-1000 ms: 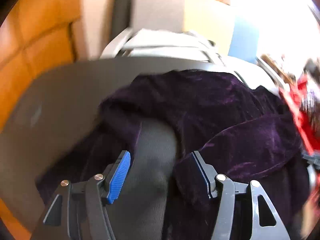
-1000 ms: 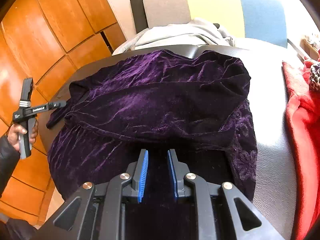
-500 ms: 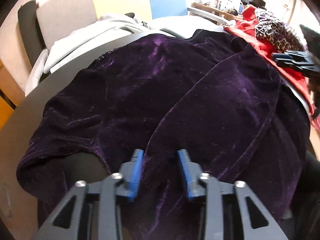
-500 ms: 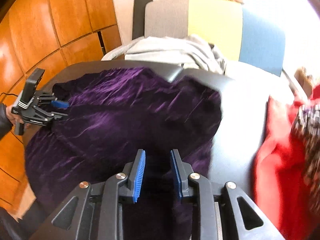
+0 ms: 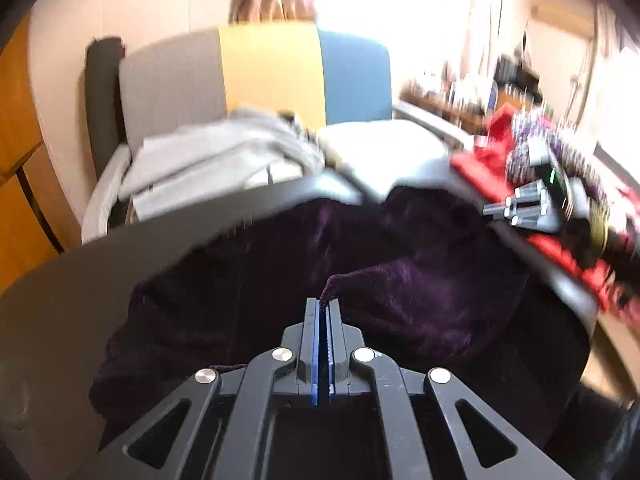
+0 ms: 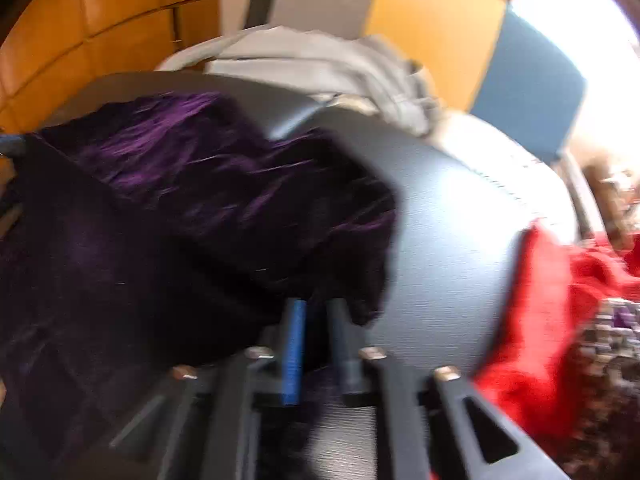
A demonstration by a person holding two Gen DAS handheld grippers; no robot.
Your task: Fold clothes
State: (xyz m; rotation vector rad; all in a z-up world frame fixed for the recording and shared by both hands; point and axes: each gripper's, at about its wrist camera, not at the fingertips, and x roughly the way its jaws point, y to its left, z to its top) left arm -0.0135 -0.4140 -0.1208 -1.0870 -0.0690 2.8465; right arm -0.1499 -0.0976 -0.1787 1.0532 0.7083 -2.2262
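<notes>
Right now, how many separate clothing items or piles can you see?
3: the purple velvet garment on the table, a grey pile on the chair behind, and a red pile at right. More may be hidden.

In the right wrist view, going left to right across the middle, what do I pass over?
purple velvet garment → bare dark tabletop → red cloth → patterned fabric at the far right edge

Each black tool (image 5: 322, 308) (image 6: 317, 312) has blue pads and silver screws.
</notes>
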